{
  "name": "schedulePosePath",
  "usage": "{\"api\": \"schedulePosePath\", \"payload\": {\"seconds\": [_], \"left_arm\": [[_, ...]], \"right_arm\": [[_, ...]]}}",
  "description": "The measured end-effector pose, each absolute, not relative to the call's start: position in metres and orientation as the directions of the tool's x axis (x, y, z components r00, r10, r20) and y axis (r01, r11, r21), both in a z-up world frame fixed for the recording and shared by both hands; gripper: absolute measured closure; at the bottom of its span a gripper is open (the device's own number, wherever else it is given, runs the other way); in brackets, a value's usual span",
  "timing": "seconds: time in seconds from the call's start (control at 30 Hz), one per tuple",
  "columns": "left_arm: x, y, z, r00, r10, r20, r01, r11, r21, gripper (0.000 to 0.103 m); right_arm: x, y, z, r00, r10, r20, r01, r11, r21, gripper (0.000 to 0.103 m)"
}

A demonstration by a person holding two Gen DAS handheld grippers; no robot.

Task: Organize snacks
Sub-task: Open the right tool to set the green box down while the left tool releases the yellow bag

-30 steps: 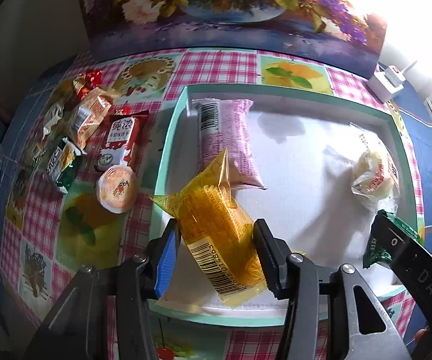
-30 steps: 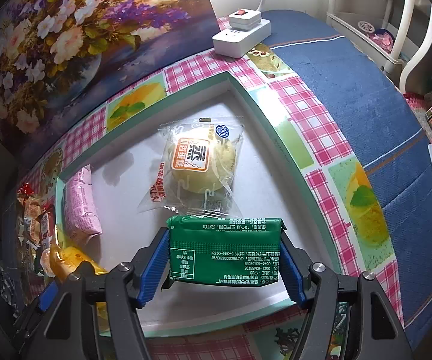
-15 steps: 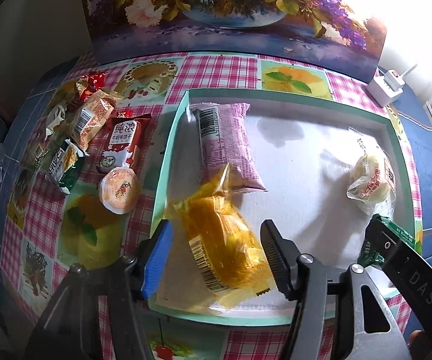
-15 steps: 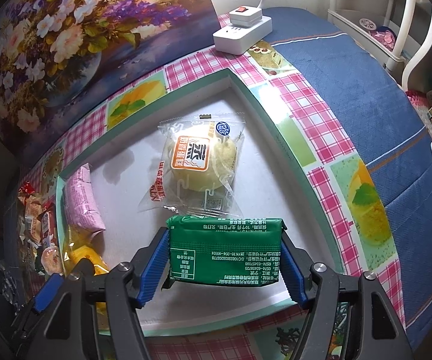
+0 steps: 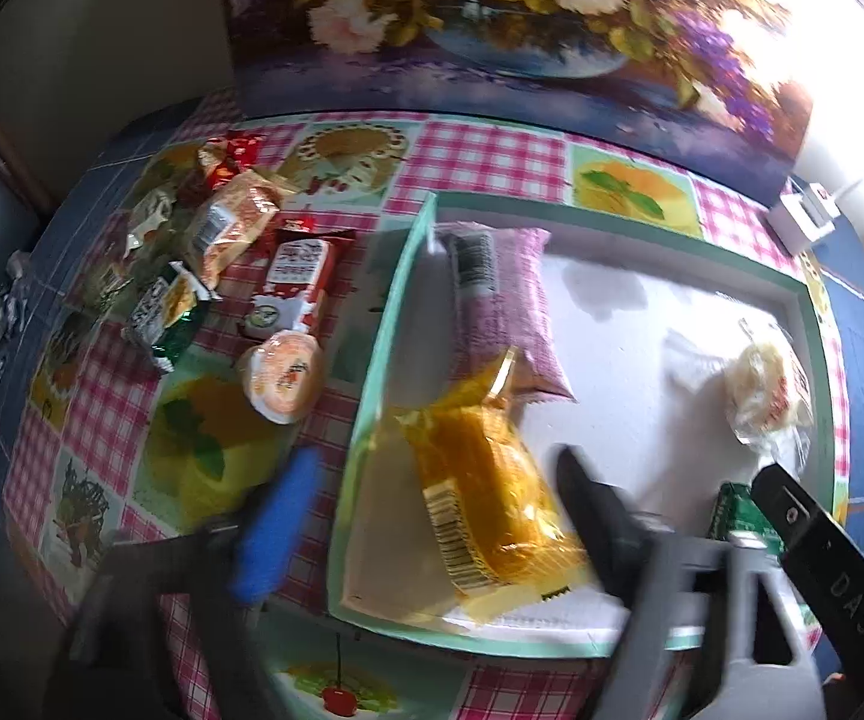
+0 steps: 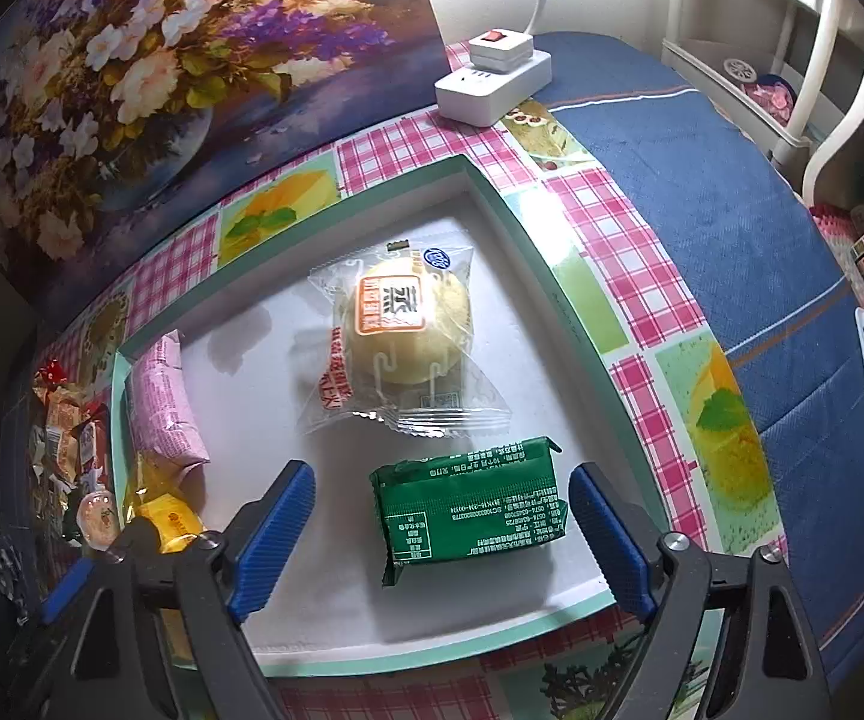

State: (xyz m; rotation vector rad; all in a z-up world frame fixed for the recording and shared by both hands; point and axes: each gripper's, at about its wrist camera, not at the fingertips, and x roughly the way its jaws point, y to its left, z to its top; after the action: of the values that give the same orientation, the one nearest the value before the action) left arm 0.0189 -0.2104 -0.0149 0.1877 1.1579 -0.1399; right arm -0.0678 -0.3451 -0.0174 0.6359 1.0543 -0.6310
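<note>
Four snacks lie in the tray (image 6: 558, 300) (others left, outside).

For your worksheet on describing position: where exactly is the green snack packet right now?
In the right wrist view, the green snack packet lies inside the tray near its front edge, between the open right tongs, just in front of the wrapped yellow bun.

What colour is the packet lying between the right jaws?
Green packet, with white print; the right wrist view shows it best.
</note>
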Motion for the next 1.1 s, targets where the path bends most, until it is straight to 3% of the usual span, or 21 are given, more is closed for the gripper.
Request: {"api": "schedulePosePath", "payload": {"seconds": [0.03,0.33,1.1], "left_arm": [[0.019,-0.209,-0.014,0.405,-0.011,-0.914,0.197,0.978,0.075,0.011],[0.022,-0.199,-0.012,0.471,0.041,-0.881,0.144,0.982,0.122,0.009],[0.042,-0.146,0.010,0.499,0.103,-0.860,-0.022,0.994,0.107,0.009]], "right_arm": [[-0.068,-0.344,-0.017,0.358,-0.168,-0.918,0.732,0.661,0.164,0.000],[-0.065,-0.340,-0.014,0.384,-0.179,-0.906,0.701,0.695,0.160,0.000],[-0.039,-0.305,0.020,0.488,-0.175,-0.855,0.620,0.759,0.199,0.000]]}}
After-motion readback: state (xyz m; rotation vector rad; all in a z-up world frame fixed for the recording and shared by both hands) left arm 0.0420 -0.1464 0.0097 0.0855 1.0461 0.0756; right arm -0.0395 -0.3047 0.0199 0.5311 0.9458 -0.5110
